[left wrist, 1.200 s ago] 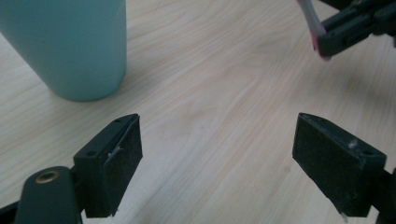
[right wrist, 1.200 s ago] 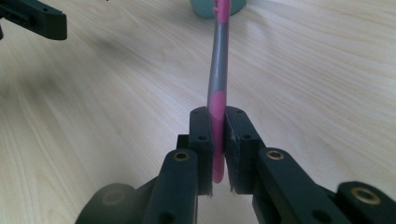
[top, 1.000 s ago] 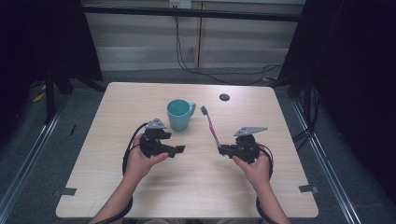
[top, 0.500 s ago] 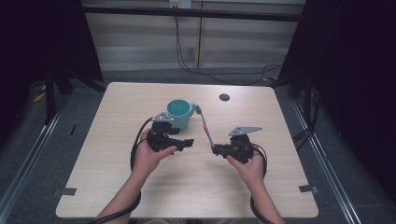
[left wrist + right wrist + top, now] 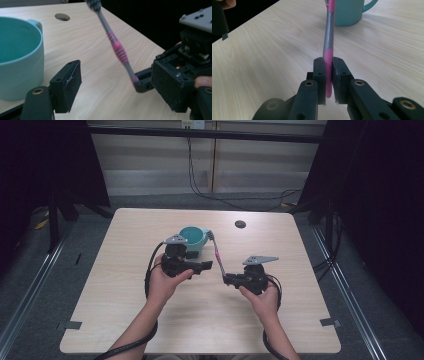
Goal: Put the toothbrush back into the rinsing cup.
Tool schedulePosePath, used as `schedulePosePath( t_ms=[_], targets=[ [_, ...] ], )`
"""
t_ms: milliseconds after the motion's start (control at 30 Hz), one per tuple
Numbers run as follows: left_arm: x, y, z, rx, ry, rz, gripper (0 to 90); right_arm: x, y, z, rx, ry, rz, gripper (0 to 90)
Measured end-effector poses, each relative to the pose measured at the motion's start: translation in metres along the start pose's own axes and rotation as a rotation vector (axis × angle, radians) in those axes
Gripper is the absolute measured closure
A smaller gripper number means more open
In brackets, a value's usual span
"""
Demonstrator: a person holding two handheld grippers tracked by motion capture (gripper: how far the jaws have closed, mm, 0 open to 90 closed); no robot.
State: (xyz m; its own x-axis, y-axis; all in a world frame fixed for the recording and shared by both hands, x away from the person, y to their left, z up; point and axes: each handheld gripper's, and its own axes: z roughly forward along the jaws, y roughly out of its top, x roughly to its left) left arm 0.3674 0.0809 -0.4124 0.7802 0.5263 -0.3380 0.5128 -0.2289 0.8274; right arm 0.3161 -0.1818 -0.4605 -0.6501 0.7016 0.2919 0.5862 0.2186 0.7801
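A teal mug (image 5: pixel 194 240) (image 5: pixel 17 57) (image 5: pixel 347 12) stands on the wooden table (image 5: pixel 125 320), a little behind its middle. My right gripper (image 5: pixel 227 279) (image 5: pixel 328 80) is shut on the end of a grey and pink toothbrush (image 5: pixel 218 254) (image 5: pixel 329 37) (image 5: pixel 117 48). The brush slants up, with its head beside the mug's rim. My left gripper (image 5: pixel 206 266) (image 5: pixel 120 87) is open just in front of the mug. Its jaws stand either side of the brush's lower handle without touching it. In the left gripper view the right gripper (image 5: pixel 143 82) shows close by.
A round dark hole (image 5: pixel 240 224) (image 5: pixel 62 16) lies in the table behind the mug to the right. Bare wood stretches to the left, the right and the near edge. Dark curtains and cables surround the table.
The left gripper moved right and forward, closer to the mug and the brush. The right gripper shifted left and raised the brush so its head is now by the mug's rim.
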Motion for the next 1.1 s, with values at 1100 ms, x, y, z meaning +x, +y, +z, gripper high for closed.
schedulePosePath(
  t_ms=[1100],
  targets=[
    [0.01, 0.0, 0.018, -0.095, -0.051, -0.119, 52.9, 0.012, 0.009, 0.007, -0.026, 0.013, -0.045, 82.2]
  ],
)
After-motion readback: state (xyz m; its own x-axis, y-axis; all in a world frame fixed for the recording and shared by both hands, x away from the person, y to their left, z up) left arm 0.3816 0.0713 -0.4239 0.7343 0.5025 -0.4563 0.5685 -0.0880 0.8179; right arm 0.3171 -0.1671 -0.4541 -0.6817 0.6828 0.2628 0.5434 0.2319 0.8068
